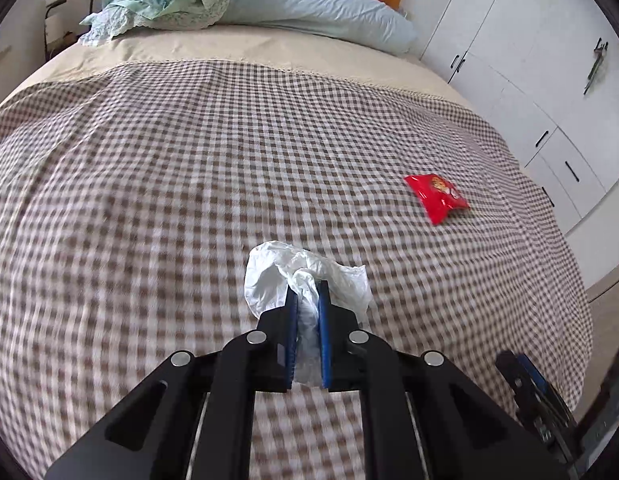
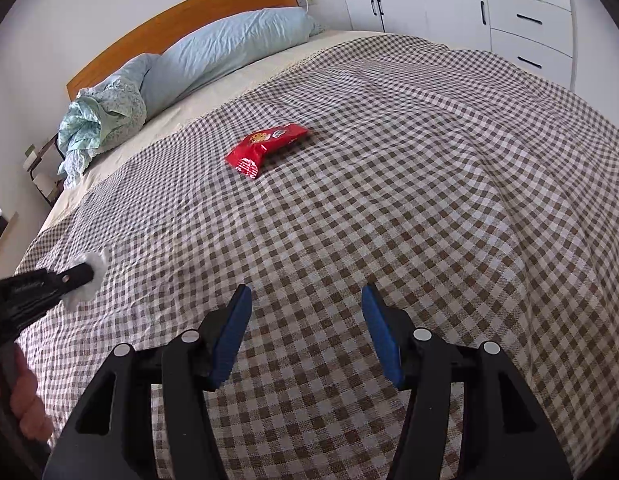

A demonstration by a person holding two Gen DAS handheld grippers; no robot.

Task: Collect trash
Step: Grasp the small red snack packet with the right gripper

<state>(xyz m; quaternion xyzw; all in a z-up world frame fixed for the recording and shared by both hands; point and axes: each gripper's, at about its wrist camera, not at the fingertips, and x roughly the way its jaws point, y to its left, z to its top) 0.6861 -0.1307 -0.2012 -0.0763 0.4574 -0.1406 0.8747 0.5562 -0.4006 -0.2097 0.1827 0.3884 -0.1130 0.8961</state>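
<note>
A crumpled white tissue [image 1: 309,272] sits pinched between the blue pads of my left gripper [image 1: 308,296], just above the checked bedspread [image 1: 189,160]. In the right wrist view the same left gripper [image 2: 87,276] shows at the left edge with the white tissue [image 2: 94,262] bulging around its tips. A red snack wrapper [image 1: 437,196] lies flat on the spread to the right of it; the wrapper [image 2: 265,150] is well ahead of my right gripper [image 2: 307,290]. That gripper stands open over the bedspread with nothing between its fingers.
A long blue pillow [image 2: 225,48] and bunched green bedding [image 2: 101,120] lie by the orange headboard [image 2: 181,20]. White cupboards with black handles [image 1: 529,80] line the wall beyond the bed's right side. A hand [image 2: 27,400] holds the left gripper's handle.
</note>
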